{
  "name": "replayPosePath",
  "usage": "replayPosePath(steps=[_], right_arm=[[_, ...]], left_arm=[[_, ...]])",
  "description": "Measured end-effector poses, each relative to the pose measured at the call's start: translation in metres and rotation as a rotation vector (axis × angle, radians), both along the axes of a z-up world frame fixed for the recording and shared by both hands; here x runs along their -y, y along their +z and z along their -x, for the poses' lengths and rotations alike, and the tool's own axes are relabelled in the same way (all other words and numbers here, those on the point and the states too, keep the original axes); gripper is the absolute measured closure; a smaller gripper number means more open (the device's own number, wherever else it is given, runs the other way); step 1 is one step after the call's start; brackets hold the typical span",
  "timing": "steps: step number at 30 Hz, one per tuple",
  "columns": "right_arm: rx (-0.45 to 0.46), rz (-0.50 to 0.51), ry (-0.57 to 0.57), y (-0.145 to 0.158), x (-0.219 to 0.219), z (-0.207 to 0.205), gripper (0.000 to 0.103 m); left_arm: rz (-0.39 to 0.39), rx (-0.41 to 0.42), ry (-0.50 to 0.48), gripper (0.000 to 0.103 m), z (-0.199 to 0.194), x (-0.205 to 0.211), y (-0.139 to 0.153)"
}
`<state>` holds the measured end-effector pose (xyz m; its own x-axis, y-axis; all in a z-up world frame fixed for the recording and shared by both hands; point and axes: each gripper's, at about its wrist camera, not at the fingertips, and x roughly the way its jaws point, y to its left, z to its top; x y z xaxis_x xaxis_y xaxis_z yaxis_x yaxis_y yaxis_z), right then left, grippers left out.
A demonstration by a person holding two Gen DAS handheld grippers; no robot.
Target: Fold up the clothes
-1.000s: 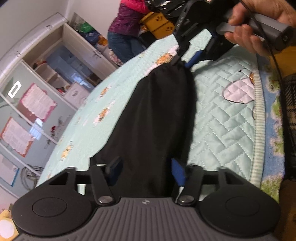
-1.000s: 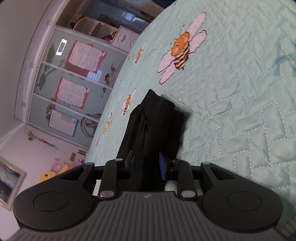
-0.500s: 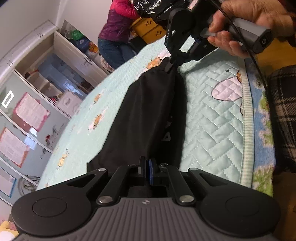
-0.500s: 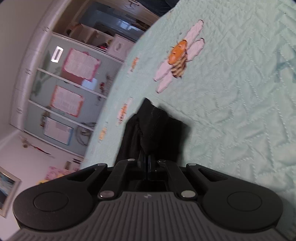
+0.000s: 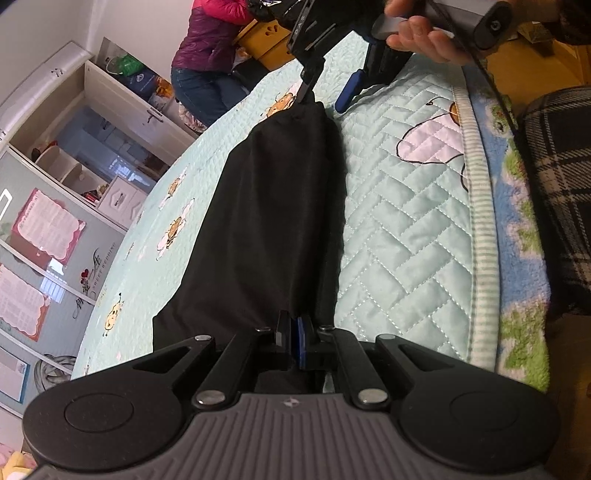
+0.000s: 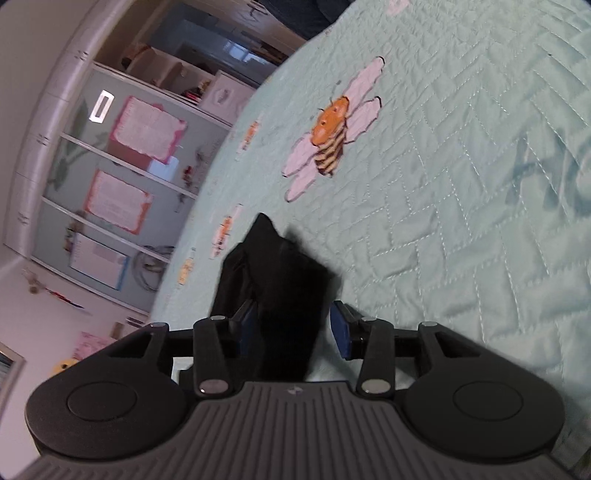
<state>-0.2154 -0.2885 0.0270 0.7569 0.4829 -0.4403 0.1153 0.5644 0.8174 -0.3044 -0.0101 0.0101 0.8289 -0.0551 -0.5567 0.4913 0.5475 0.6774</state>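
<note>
A long black garment [image 5: 277,206] lies stretched along a pale green quilted bedspread [image 5: 406,229] with bee patterns. My left gripper [image 5: 291,332] is shut on its near end, the cloth pinched between the blue pads. At the far end a hand [image 5: 424,33] holds my right gripper [image 5: 327,94], whose jaws are opening. In the right wrist view the garment's bunched end [image 6: 284,273] lies between the spread fingers of the right gripper [image 6: 291,325], and the pads stand clear of the cloth on both sides.
The bedspread's striped edge [image 5: 480,258] runs down the right, with a blue patterned blanket [image 5: 524,266] and plaid cloth [image 5: 557,184] beyond it. A person in a purple jacket [image 5: 207,44] bends over a yellow box [image 5: 266,40] past the bed. Cupboards [image 5: 92,147] line the left wall.
My left jaws closed on the garment's near end and stayed shut. My right jaws pinched the far end half a second ago and have now spread apart, letting the cloth go.
</note>
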Motion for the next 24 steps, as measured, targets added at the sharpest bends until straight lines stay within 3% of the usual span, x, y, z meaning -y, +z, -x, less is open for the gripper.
replayPosePath(steps=[12,14,15,16,21,24], right_arm=[[-0.002,-0.036,0.054,-0.007,-0.010,-0.032,0.046],[-0.002,-0.021,0.063,-0.008,-0.010,-0.034,0.060],[-0.001,-0.018,0.065,-0.008,-0.009,-0.034,0.079],[0.003,-0.025,0.063,-0.009,-0.007,-0.033,0.083],[0.059,0.018,0.053,0.007,-0.001,-0.026,0.087],[0.005,0.053,0.062,-0.006,-0.001,-0.034,0.087]], left_arm=[[-0.016,-0.017,0.005,0.098,-0.003,0.000,-0.003],[-0.033,-0.021,0.003,0.098,-0.003,0.002,-0.003],[-0.042,-0.023,0.002,0.098,-0.003,0.003,-0.003],[-0.051,-0.026,0.000,0.098,-0.003,0.004,-0.003],[-0.075,-0.036,-0.002,0.098,-0.001,0.010,0.000],[-0.086,-0.022,-0.011,0.098,0.001,0.011,-0.003]])
